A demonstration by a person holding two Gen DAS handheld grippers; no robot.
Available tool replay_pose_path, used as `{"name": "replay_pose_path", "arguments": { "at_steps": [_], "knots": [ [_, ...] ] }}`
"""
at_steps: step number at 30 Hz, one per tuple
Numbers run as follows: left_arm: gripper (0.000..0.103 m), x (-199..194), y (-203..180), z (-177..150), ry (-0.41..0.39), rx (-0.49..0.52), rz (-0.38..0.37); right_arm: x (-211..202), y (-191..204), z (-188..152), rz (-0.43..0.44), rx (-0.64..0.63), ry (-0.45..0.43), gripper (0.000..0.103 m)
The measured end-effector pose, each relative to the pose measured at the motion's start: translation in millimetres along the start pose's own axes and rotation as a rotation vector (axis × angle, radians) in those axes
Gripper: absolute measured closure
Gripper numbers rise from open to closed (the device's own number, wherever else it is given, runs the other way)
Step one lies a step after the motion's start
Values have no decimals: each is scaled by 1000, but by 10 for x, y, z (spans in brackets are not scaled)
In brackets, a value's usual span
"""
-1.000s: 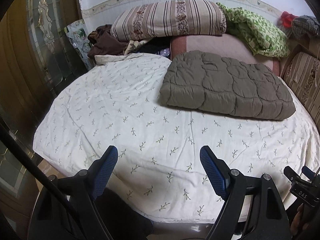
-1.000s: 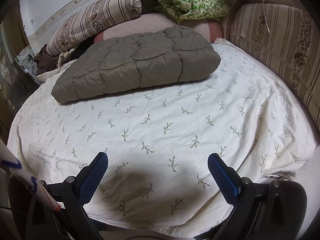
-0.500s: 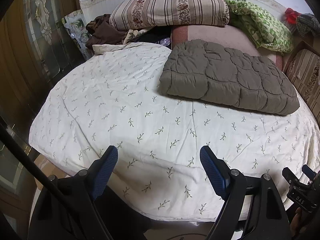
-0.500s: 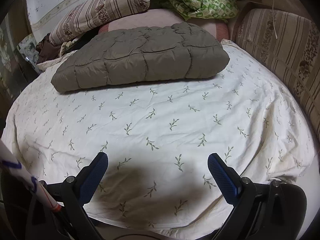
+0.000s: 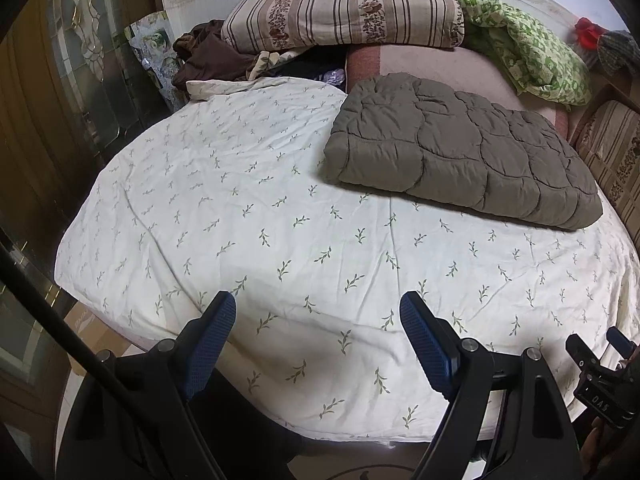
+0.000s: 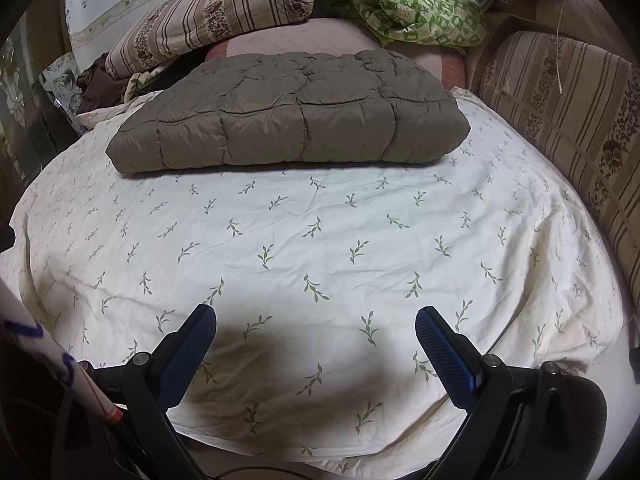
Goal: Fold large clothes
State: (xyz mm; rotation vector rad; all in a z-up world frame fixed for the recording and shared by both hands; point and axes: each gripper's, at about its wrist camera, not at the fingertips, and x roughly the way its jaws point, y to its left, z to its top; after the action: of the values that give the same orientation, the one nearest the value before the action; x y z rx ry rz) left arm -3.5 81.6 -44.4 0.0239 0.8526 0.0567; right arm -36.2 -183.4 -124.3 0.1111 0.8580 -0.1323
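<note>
An olive-grey quilted padded garment (image 5: pixel 460 152) lies folded into a flat block on the far right part of the bed; it also shows in the right wrist view (image 6: pixel 288 116). It rests on a cream sheet with a green sprig print (image 5: pixel 248 216), seen too in the right wrist view (image 6: pixel 320 248). My left gripper (image 5: pixel 316 312) is open and empty above the bed's near edge. My right gripper (image 6: pixel 316 324) is open and empty above the near edge, well short of the garment.
A striped floral bolster (image 5: pixel 344 12) and a green patterned blanket (image 5: pixel 528 48) lie behind the garment. Brown clothes (image 5: pixel 208 56) are heaped at the back left. A striped sofa back (image 6: pixel 568 112) flanks the right side. A wood and glass door (image 5: pixel 60 92) stands left.
Both grippers have moved forward and a little lower over the bed, so the folded garment appears nearer. Both stay open and empty.
</note>
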Motion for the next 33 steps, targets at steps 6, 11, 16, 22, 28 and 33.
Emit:
{"name": "replay_pose_path", "arguments": {
  "at_steps": [6,11,16,22,28,33],
  "knots": [
    [20,17,8,-20,11,-2,-7,-31,20,36,0,-1,-7,1],
    [20,29,1,-31,21,-4,-11,-31,33,29,1,0,-2,1],
    [20,53,12,-35,35,-12,-25,-32,44,26,0,-4,-3,1],
    [20,97,5,-51,50,-12,-21,-34,23,26,7,8,-3,1],
    [20,83,47,-35,31,-13,-52,10,-30,39,-16,25,24,1],
    [20,209,9,41,41,-15,-73,-187,-109,99,-52,47,-14,1]
  ]
}}
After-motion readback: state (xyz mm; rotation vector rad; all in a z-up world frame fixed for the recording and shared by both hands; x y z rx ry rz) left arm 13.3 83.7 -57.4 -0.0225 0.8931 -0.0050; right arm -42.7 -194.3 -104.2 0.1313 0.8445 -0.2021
